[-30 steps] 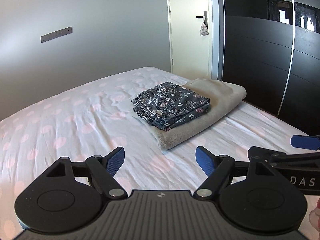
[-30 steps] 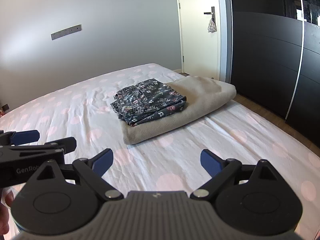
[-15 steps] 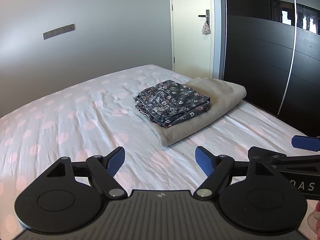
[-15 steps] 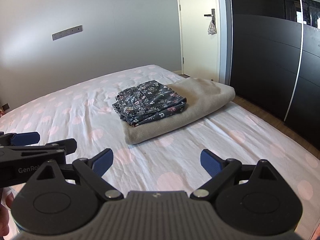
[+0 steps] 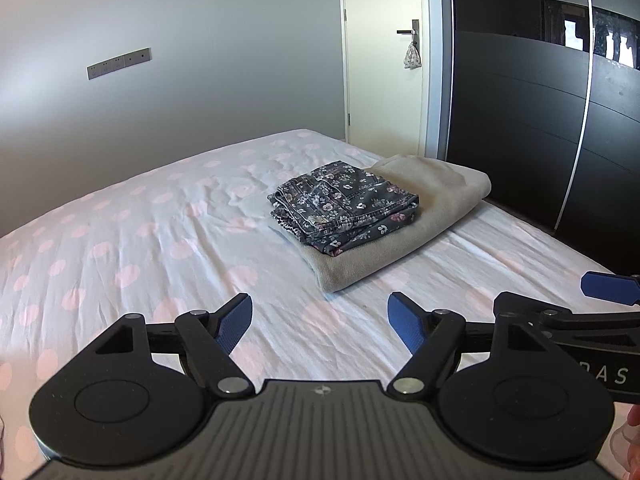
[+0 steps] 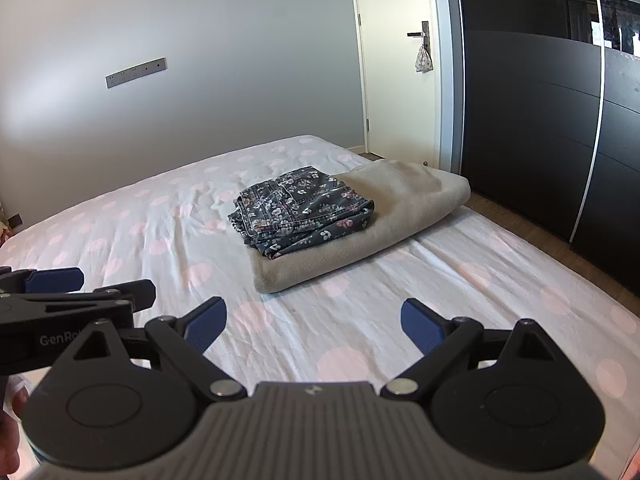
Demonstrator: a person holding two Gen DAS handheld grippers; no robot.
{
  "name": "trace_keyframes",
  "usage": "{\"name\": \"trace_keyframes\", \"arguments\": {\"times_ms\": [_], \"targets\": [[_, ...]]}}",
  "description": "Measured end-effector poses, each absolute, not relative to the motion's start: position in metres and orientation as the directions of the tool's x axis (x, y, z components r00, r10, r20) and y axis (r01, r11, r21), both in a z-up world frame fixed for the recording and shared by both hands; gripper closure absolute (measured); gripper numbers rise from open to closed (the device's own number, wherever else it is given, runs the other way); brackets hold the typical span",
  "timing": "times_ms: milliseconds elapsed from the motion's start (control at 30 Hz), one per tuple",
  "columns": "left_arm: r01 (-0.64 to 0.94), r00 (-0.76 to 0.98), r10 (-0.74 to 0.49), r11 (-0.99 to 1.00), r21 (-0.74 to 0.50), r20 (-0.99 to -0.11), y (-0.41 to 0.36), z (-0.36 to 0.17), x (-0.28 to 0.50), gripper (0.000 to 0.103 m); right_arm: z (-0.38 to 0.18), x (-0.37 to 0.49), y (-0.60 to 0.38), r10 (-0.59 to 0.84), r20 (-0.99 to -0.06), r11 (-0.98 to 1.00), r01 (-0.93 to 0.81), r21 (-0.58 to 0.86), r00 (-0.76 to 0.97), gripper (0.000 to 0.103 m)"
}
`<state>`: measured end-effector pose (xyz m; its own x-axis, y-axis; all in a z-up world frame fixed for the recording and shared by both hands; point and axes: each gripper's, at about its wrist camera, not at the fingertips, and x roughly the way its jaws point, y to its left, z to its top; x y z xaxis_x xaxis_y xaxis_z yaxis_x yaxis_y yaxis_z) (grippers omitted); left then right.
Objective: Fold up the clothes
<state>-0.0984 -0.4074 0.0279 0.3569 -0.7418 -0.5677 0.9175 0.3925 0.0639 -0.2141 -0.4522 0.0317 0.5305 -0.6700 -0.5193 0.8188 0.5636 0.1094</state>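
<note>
Clothes sit folded on the bed (image 5: 120, 240): in the left wrist view, a dark floral garment (image 5: 344, 206) lies in a compact fold on top of a folded beige blanket (image 5: 436, 204), near the bed's right edge and well ahead of the left gripper (image 5: 320, 322). That gripper hangs over bare polka-dot sheet with its blue pads spread wide and nothing between them. The right gripper's (image 5: 608, 288) tip pokes in at the right edge, just beside it. The stack looks finished, so the step in hand is probably backing off or going for a next garment; doing it well means keeping both grippers high and spread so no finger snags the sheet or nudges the pile.

From the right wrist view, the right gripper (image 6: 314, 326) is likewise wide and empty above the sheet, with the floral garment (image 6: 302, 210) ahead and slightly left. This view adds the wooden floor (image 6: 560, 240) beside the bed, and the left gripper (image 6: 54, 280) from its side. Only the left view shows the bed's near left expanse.
</note>
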Motion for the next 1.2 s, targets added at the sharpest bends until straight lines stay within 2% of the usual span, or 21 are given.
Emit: {"name": "trace_keyframes", "arguments": {"times_ms": [1200], "targets": [[0.915, 0.349, -0.743, 0.402, 0.037, -0.571, -0.396, 0.031, -0.103, 0.029, 0.035, -0.22, -0.439, -0.671, -0.517, 0.564, 0.819, 0.108, 0.531, 0.008]]}}
